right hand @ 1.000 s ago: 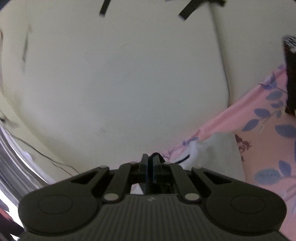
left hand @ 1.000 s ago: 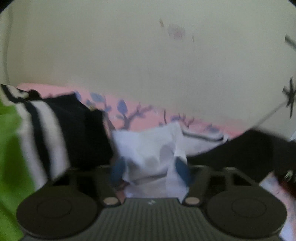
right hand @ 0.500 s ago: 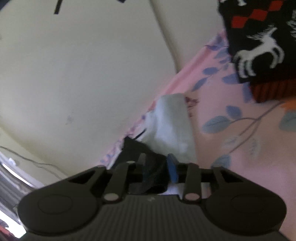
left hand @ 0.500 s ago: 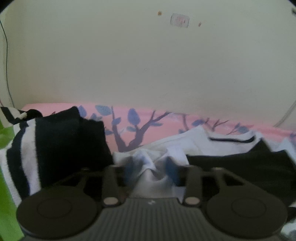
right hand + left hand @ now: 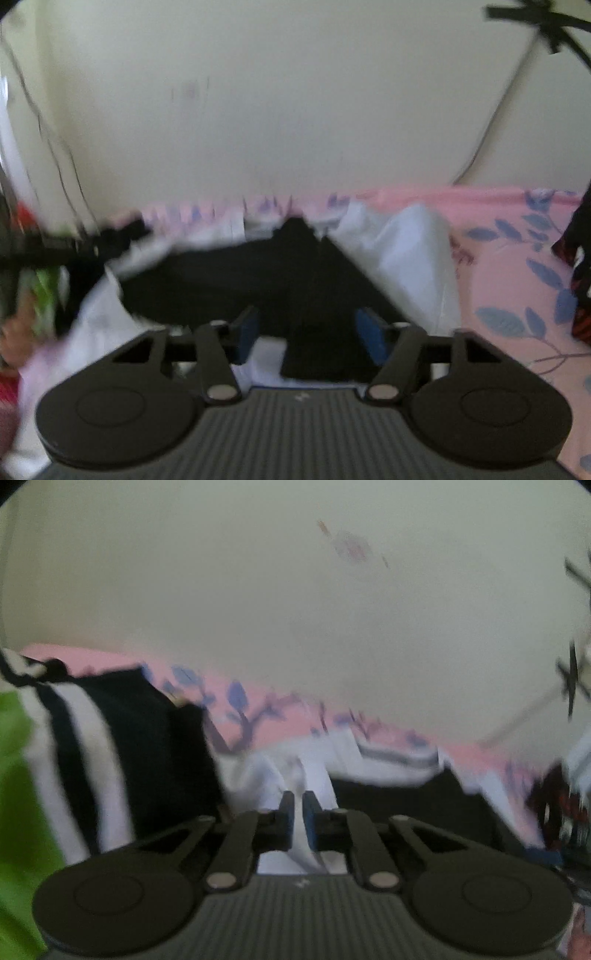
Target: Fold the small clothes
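My left claw (image 5: 298,814) is pinched together on a fold of the white garment (image 5: 314,775); a narrow strip of the white cloth runs up between the two blue pads (image 5: 309,821) and is caught there. The jaws have just been closing onto it. My right claw (image 5: 310,334) stands apart, its blue pads (image 5: 371,338) well clear of each other, and its jaws have just been opening. A flap of black cloth (image 5: 295,284) lies between them, but the pads do not press on it.

The garment I am folding lies on the bed, on a pink sheet (image 5: 517,266) printed with blue leaves and branches. It is white with a large black part; in the right wrist view the black part spreads in a wide peaked shape in front of the claw, with white fabric (image 5: 413,258) bunched up just to its right and more white at the left. In the left wrist view the white cloth is rumpled in front of the claw, with the black part just to the right of it.

To the left in the left wrist view sits a black and white striped garment (image 5: 110,753), touching the white one, and something bright green (image 5: 18,794) fills the left edge. A pale wall (image 5: 295,609) rises behind the bed. Both views are blurred.
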The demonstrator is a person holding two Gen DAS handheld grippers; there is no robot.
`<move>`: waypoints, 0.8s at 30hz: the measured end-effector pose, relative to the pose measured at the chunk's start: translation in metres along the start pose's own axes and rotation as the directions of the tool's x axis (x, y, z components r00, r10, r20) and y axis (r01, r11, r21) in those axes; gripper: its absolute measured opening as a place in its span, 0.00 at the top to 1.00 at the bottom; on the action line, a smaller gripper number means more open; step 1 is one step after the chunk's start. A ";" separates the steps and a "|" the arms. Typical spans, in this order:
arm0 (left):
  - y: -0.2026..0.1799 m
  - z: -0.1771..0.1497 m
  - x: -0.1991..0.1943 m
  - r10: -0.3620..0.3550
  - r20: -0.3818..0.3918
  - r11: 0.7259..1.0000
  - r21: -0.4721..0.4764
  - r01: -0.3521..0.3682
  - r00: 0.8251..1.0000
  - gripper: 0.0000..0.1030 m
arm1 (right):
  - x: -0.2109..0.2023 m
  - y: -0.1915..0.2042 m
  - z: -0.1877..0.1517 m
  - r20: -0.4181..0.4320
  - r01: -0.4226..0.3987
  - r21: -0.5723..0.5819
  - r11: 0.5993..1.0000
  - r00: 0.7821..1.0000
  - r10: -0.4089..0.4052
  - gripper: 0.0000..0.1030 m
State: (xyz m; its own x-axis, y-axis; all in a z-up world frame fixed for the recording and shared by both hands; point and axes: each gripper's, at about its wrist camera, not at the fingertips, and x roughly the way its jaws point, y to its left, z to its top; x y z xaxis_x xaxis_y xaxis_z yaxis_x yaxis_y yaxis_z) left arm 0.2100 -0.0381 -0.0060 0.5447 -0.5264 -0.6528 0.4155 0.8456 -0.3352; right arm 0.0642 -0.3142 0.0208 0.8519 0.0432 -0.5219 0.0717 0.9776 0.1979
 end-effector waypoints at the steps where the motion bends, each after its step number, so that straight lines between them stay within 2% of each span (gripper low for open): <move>1: -0.005 -0.003 0.006 -0.010 -0.027 1.000 0.017 0.011 1.000 0.96 | 0.004 0.001 -0.003 -0.021 0.030 -0.015 0.999 0.999 -0.030 0.95; 3: -0.016 -0.012 0.023 -0.007 -0.080 0.998 0.056 0.012 0.997 0.95 | 0.008 -0.008 -0.003 -0.019 0.052 0.021 0.998 0.999 -0.051 1.00; 4: -0.021 -0.017 0.034 0.023 -0.109 0.997 0.081 -0.014 0.994 0.95 | 0.007 -0.015 -0.002 -0.005 0.049 0.063 0.997 0.999 -0.048 1.00; 5: -0.024 -0.020 0.036 0.043 -0.073 0.993 0.110 -0.035 0.996 0.94 | 0.002 -0.022 0.001 0.010 0.041 0.105 0.994 0.999 -0.042 1.00; 6: -0.029 -0.021 0.036 0.058 -0.069 0.989 0.139 -0.048 0.996 0.94 | -0.005 -0.029 0.005 0.031 0.017 0.158 0.987 0.999 -0.022 1.00; 9: -0.030 -0.021 0.036 0.064 -0.074 0.989 0.139 -0.053 0.995 0.94 | -0.030 -0.050 0.017 0.098 -0.125 0.326 0.937 0.990 0.098 1.00; 12: -0.018 -0.014 0.032 0.012 -0.085 0.998 0.068 -0.006 0.996 0.93 | -0.043 -0.054 0.035 0.158 -0.247 0.417 0.875 0.967 0.198 1.00; 17: -0.004 -0.001 0.004 -0.045 0.038 0.999 -0.028 0.047 0.998 0.81 | -0.030 -0.016 0.062 0.165 -0.346 0.413 0.842 0.938 0.304 1.00; 21: 0.003 0.002 0.003 -0.044 0.042 0.997 -0.054 0.046 0.998 0.81 | 0.010 0.037 0.073 0.100 -0.398 0.362 0.843 0.916 0.389 1.00; 23: 0.006 0.003 0.007 -0.043 0.023 0.997 -0.064 0.044 0.999 0.81 | 0.020 0.051 0.077 0.076 -0.378 0.309 0.873 0.925 0.373 1.00; 24: 0.007 0.004 0.008 -0.046 0.015 0.997 -0.065 0.046 0.999 0.81 | 0.016 0.054 0.078 0.082 -0.341 0.251 0.906 0.940 0.331 1.00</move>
State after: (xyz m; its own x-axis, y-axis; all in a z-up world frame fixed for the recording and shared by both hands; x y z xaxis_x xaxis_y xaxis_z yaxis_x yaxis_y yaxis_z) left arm 0.2198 -0.0365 -0.0108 0.5361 -0.5656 -0.6266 0.3921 0.8242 -0.4086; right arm 0.1224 -0.2773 0.0879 0.8671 0.3470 -0.3573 -0.0950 0.8195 0.5652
